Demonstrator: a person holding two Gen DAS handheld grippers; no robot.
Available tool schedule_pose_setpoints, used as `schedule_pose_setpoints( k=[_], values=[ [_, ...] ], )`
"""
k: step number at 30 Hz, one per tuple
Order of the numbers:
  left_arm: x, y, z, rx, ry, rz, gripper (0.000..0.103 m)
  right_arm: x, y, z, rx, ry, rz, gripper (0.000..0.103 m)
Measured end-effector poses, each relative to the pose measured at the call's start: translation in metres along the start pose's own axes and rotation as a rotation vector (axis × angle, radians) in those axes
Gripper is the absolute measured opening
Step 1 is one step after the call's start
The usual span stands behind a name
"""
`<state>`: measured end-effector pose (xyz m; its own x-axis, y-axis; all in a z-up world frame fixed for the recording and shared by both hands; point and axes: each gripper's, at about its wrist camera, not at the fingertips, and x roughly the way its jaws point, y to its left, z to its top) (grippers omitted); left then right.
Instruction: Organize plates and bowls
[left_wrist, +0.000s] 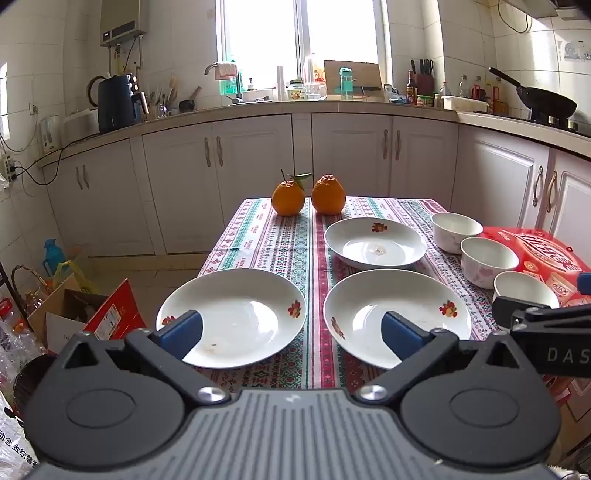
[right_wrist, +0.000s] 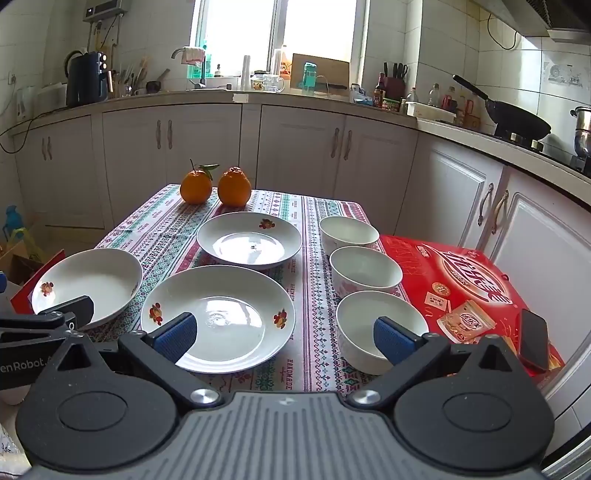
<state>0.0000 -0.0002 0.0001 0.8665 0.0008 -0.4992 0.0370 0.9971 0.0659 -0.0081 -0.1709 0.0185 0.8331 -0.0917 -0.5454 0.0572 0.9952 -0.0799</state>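
A small table (right_wrist: 325, 206) under a striped cloth, standing in a kitchen before white cupboards. Beside it on the right, a red box (right_wrist: 476, 280) level with the tabletop, a phone (right_wrist: 533, 339) lying on its near corner. On the cloth, three shallow plates spread flat and apart: near left plate (left_wrist: 236, 314), near middle plate (right_wrist: 218, 317), far plate (right_wrist: 249, 238); probably laid out singly so each rim can be reached, and not yet stacked. Along the right edge, three bowls in a row, upright and empty: far bowl (right_wrist: 349, 229), middle bowl (right_wrist: 365, 269), near bowl (right_wrist: 373, 325), close together but not nested. At the far edge, two oranges (right_wrist: 216, 186) side by side, clear of the crockery. Left tongs (left_wrist: 291, 332) wide open, empty, tilted down over the gap between the two near plates. Right tongs (right_wrist: 284, 334) likewise wide open and empty, poised between the near middle plate and the near bowl. Nothing gripped yet; sorting seemingly just at its start.
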Motion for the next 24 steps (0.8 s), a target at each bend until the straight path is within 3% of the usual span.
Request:
schedule_pose_setpoints(
  k=[24],
  values=[
    [-0.007,-0.003,0.005,-0.008,-0.019,-0.006,0.102,-0.006,0.002,-0.002,-0.007,-0.029,-0.016,0.103]
  ],
)
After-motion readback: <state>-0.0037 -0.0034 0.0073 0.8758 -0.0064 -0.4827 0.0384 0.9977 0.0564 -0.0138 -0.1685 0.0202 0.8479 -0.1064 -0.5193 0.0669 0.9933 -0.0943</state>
